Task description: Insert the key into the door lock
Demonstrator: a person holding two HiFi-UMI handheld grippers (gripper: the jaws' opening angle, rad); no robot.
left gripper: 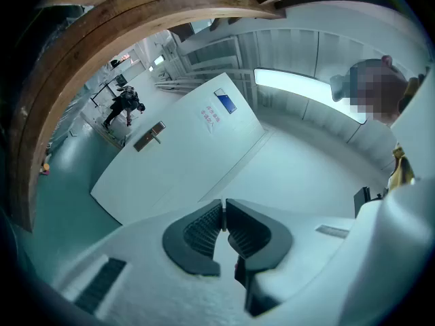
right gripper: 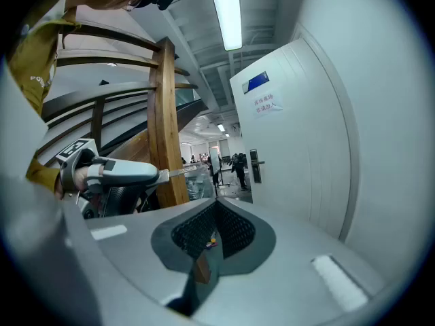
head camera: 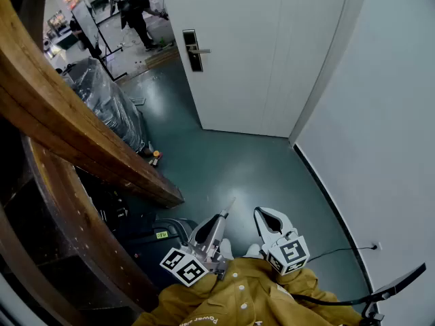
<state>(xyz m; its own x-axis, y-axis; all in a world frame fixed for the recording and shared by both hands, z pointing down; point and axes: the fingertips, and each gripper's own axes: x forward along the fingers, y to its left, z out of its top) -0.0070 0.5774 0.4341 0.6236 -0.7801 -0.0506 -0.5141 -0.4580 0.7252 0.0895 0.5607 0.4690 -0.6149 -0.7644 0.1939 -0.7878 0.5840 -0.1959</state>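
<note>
The white door (head camera: 251, 53) stands ahead across the green floor, hinged open, with its black lock plate and lever handle (head camera: 193, 49) near its left edge. My left gripper (head camera: 223, 216) is low in the head view, shut on a thin silvery key (head camera: 230, 204) that sticks out past its tips. In the left gripper view the key (left gripper: 223, 217) shows edge-on between the closed pads, far from the lock plate (left gripper: 149, 136). The right gripper (head camera: 261, 212) hovers beside it, shut and empty. From the right gripper (right gripper: 216, 204) view, the key (right gripper: 178, 172) and lock plate (right gripper: 256, 165) both show.
A curved wooden stair rail (head camera: 81, 134) crosses the left side close by. Plastic-wrapped goods (head camera: 109, 100) sit behind it, and people (head camera: 139, 12) stand beyond the doorway. A white wall (head camera: 380, 114) runs along the right, with a cable to a socket (head camera: 376, 247).
</note>
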